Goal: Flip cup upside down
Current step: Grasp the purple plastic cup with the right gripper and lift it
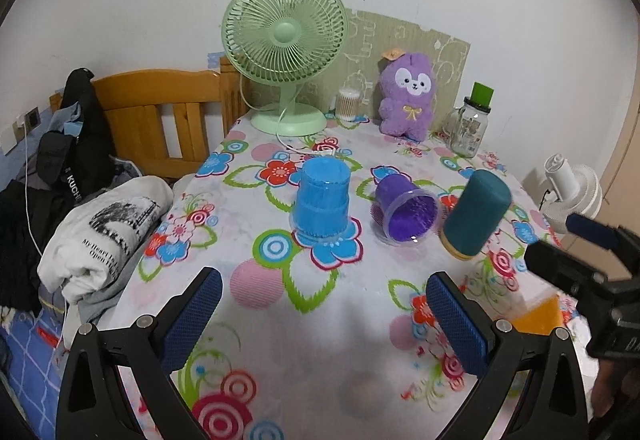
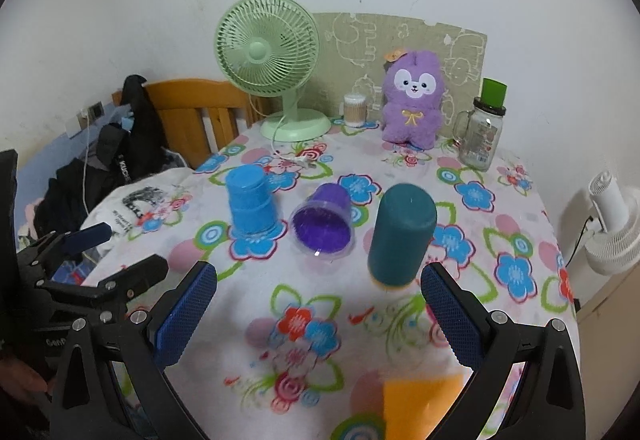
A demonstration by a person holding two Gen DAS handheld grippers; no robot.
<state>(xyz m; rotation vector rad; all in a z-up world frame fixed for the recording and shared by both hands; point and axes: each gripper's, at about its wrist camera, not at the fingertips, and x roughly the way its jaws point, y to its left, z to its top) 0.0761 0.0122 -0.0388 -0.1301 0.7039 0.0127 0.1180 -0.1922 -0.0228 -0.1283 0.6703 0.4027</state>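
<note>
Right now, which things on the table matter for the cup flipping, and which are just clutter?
For the job:
- blue cup, already upside down
- purple cup, on its side
- teal cup, mouth down, tilted
- both hand-held grippers, left and right, open

Lying about:
- green fan
- purple plush toy
- glass jar
- cotton swabs

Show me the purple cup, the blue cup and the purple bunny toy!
purple cup [image 2: 323,222], right wrist view, on its open mouth, lying on its side.
blue cup [image 2: 250,199], right wrist view, on its side wall, standing upside down.
purple bunny toy [image 1: 408,95], left wrist view, on its body.
</note>
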